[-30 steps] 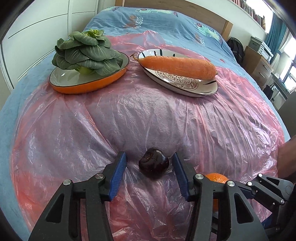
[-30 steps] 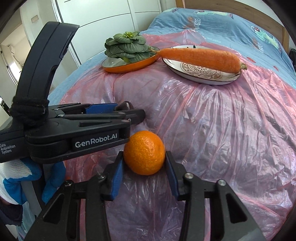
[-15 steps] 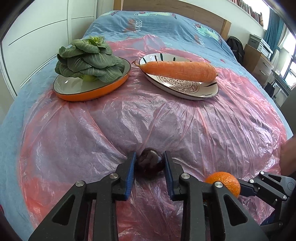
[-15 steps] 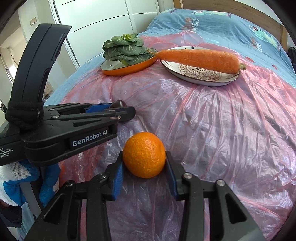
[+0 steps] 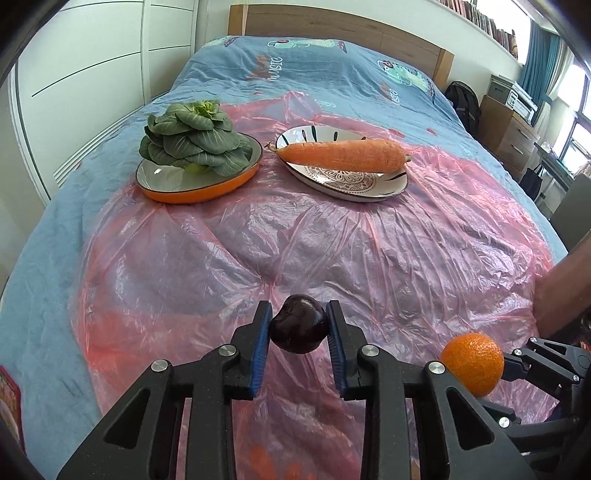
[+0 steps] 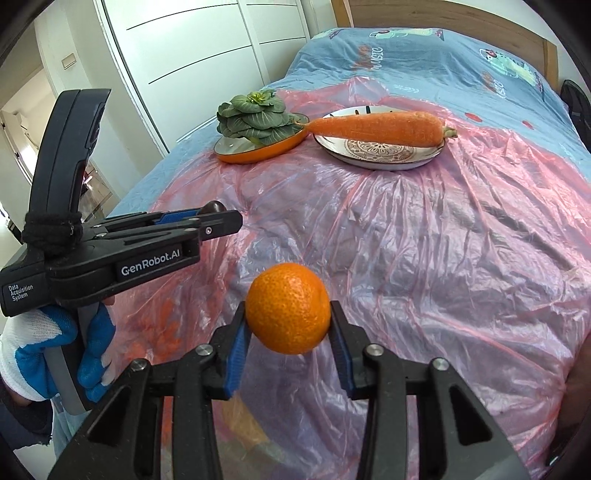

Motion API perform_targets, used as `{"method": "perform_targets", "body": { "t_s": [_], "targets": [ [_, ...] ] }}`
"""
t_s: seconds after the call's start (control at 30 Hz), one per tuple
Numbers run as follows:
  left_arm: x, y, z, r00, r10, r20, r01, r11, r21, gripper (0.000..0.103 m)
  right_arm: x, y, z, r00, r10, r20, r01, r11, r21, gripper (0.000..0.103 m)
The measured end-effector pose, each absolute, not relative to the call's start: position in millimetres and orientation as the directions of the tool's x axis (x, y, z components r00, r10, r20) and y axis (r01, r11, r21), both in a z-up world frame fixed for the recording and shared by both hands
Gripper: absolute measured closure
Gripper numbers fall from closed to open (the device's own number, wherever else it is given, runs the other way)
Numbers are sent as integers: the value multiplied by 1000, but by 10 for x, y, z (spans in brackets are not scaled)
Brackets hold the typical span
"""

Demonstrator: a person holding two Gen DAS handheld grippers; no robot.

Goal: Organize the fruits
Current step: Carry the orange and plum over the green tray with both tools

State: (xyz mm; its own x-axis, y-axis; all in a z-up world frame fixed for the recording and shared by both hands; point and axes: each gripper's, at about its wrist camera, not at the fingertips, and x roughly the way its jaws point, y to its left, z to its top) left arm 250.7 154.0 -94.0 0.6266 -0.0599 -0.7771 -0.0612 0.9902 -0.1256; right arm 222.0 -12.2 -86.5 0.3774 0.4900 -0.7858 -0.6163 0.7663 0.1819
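- The left gripper is clenched on a dark red, almost black round fruit, its blue pads pressing it from both sides; the fruit hangs clear of the pink plastic sheet below.
- The right gripper is clenched on an orange, which sits between its blue pads above the sheet; the left view shows the same orange at its near right edge.
- In the right wrist view, the left gripper reaches in from the left, and the dark fruit only peeps out at its tip.
- A hand in a white and blue glove grips the handle of that left gripper at the near left.
- The pink plastic sheet is crumpled and covers the near part of a bed with a blue printed cover.
- At the far left of the sheet stands an orange-rimmed dish with a leafy green vegetable piled on it.
- Just right of it lies a white patterned plate; a large carrot rests across it, its thin end pointing left towards the dish.
- The dish and the plate sit close together, well apart from both grippers.
- White wardrobe doors line the left side of the room, and a wooden headboard closes the far end of the bed.
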Motion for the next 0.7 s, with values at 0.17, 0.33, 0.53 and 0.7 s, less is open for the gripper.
{"method": "perform_targets", "body": {
  "t_s": [0.17,0.33,0.53,0.7],
  "targets": [
    [2178,1443,-746,642,-61,-765,-51,991,-122,78,1923,-284,-711,384,494,-780,-618,765,181,54],
    [1816,1292,-591,649,-70,-757,-27,993,-116,78,1625,-460,-575,393,490,-778,-611,771,177,54],
    [1405,1092,-444,656,-100,-748,8,992,-126,78,1283,-671,-435,409,478,-777,-593,787,172,54],
    [1068,904,-369,653,-136,-745,45,989,-140,78,992,-873,-350,426,463,-778,-574,802,163,54]
  ]
}}
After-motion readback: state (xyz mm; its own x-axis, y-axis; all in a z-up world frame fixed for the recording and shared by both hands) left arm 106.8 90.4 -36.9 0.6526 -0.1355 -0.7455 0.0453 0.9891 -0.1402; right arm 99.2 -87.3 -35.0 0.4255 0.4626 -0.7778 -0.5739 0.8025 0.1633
